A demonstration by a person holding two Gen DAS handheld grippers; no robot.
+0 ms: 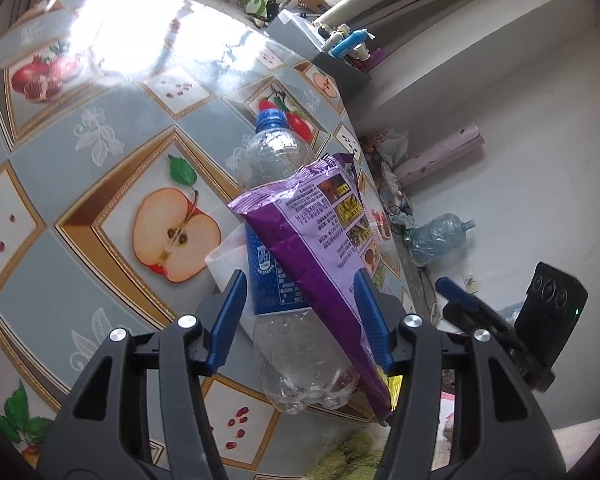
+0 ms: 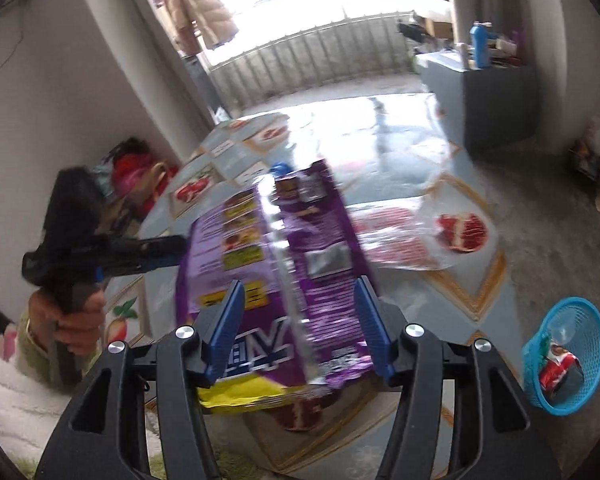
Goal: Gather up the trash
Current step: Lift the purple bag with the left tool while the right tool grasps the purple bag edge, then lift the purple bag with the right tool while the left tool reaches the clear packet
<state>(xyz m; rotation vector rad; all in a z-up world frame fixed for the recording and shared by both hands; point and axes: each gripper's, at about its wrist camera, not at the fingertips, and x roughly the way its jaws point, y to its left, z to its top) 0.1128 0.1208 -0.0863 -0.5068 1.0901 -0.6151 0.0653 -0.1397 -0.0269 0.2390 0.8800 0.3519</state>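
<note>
A clear plastic bottle (image 1: 296, 320) with a blue cap and blue label lies on the fruit-patterned floor (image 1: 100, 152). A purple snack bag (image 1: 324, 232) leans over it. My left gripper (image 1: 300, 316) is open, its blue fingers on either side of the bottle and bag. In the right wrist view the purple bag (image 2: 296, 272) lies between the open fingers of my right gripper (image 2: 300, 320), and only the bottle's blue cap (image 2: 280, 168) shows behind it. The left gripper (image 2: 148, 252) reaches in from the left. A blue mesh basket (image 2: 564, 356) with a red wrapper stands at the right.
A clear plastic bag (image 2: 420, 236) lies on the floor beyond the purple bag. A grey cabinet (image 2: 480, 100) with bottles stands at the back right. A crushed water jug (image 1: 440, 236) and a pink roll (image 1: 440, 156) lie by the white wall.
</note>
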